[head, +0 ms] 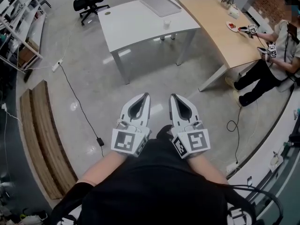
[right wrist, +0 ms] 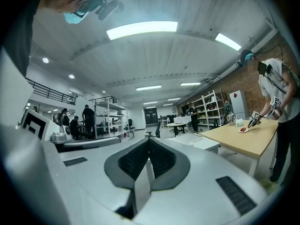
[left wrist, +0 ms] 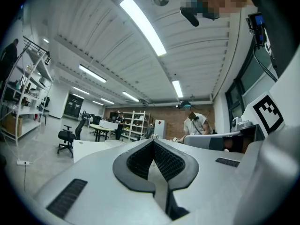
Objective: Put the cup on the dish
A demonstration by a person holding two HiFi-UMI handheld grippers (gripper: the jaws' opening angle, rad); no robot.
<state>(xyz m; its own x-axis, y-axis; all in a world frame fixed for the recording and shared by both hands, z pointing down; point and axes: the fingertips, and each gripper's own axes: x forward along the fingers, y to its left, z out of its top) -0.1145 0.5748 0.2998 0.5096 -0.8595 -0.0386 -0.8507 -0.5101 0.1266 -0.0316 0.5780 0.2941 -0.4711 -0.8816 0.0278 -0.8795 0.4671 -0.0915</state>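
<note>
A small white cup [head: 167,23] stands on the white table [head: 136,25] across the room, just in front of a flat grey tray-like dish [head: 160,4]. Both grippers are held close to my body, well short of that table and high off the floor. My left gripper [head: 146,95] is shut with nothing in it; its ribbed pads [left wrist: 140,159] meet at the tip. My right gripper [head: 172,96] is shut and empty too, its pads [right wrist: 159,156] closed together. In the right gripper view the white table [right wrist: 190,138] shows small, far ahead; the cup is not discernible there.
A curved wooden table [head: 220,27] adjoins the white one; a person [head: 276,55] works at it with other grippers and a red-and-white plate [head: 231,26]. An office chair [head: 90,3] stands far left. A cable [head: 79,107] crosses the floor; wooden boards [head: 44,139] lie left.
</note>
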